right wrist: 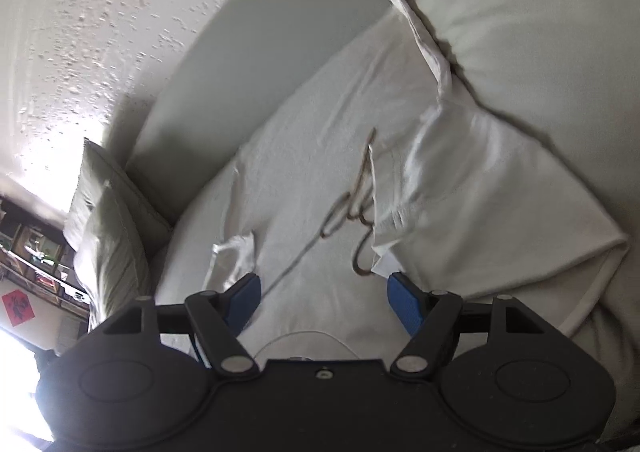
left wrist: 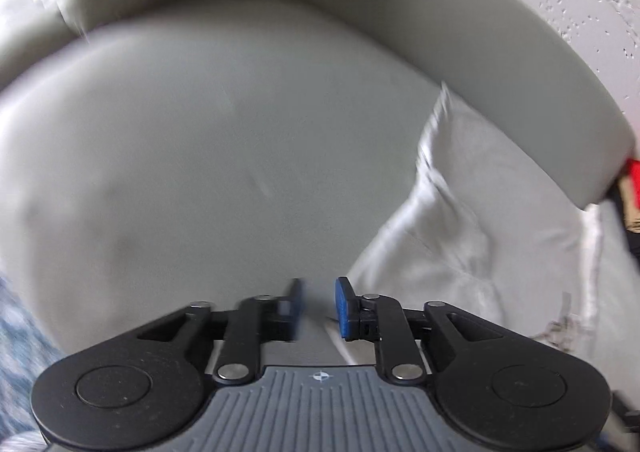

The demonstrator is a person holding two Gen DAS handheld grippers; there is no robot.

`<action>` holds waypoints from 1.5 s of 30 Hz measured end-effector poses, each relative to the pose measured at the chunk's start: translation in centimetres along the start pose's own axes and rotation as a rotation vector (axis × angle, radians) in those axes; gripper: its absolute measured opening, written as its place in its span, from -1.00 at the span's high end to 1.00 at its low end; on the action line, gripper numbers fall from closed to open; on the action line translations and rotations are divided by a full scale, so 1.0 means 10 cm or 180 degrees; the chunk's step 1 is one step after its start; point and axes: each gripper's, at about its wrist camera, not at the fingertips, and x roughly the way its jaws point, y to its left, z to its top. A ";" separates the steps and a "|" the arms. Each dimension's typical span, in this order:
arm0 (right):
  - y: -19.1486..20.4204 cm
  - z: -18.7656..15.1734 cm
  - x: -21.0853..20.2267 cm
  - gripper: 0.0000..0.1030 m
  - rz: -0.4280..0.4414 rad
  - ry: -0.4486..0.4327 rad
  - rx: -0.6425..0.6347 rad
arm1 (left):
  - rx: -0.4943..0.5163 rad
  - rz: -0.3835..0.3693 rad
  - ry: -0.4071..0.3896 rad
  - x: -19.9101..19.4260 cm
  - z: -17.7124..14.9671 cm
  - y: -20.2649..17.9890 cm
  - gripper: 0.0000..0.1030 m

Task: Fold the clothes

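Left gripper [left wrist: 319, 308]: jaws narrowly apart, nothing between them, over bare sofa seat [left wrist: 224, 155]. Right gripper [right wrist: 324, 302]: jaws wide apart, nothing pinched, hovering over the white shirt [right wrist: 320, 155]. Shirt lies spread on the seat cushion, script print up, one side folded over along the seat's right side, far edge against the backrest [right wrist: 256, 51]. Pillow [right wrist: 104, 219] sits at the seat's far left corner.

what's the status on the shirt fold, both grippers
Left gripper narrowly open, nothing between pads. Right gripper open wide over white printed cotton shirt lying on grey sofa cushion, partly folded. Pale pillow crowds the shirt's edge.
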 end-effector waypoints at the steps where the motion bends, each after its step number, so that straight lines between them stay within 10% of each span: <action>1: 0.00 0.02 -0.05 -0.34 0.0002 -0.0044 -0.0032 | 0.0121 0.0045 -0.0149 -0.06 0.01 -0.06 0.63; 4: -0.02 0.19 -0.15 -0.34 -0.0150 -0.0154 -0.0070 | 0.0635 0.0024 -0.0434 -0.10 0.09 -0.29 0.63; 9: -0.13 0.58 -0.07 -0.27 -0.0511 -0.0079 -0.0028 | 0.1103 -0.0190 -0.0133 0.23 0.26 -0.63 0.64; 13: -0.17 0.81 0.17 0.74 -0.0858 0.0087 -0.0239 | 0.1051 -0.0280 0.0220 0.63 0.43 -0.77 0.65; 28: -0.16 0.93 0.85 0.67 -0.1180 0.0234 -0.0695 | 0.1110 0.0036 0.0296 1.32 0.66 -1.05 0.61; 36: -0.22 0.88 0.32 0.48 -0.1057 -0.0066 -0.0429 | 0.0801 -0.0175 0.0116 0.63 0.49 -0.75 0.47; 45: -0.31 0.44 0.04 0.58 -0.1452 0.0341 -0.0573 | 0.1645 0.0251 0.0387 0.33 -0.09 -0.60 0.43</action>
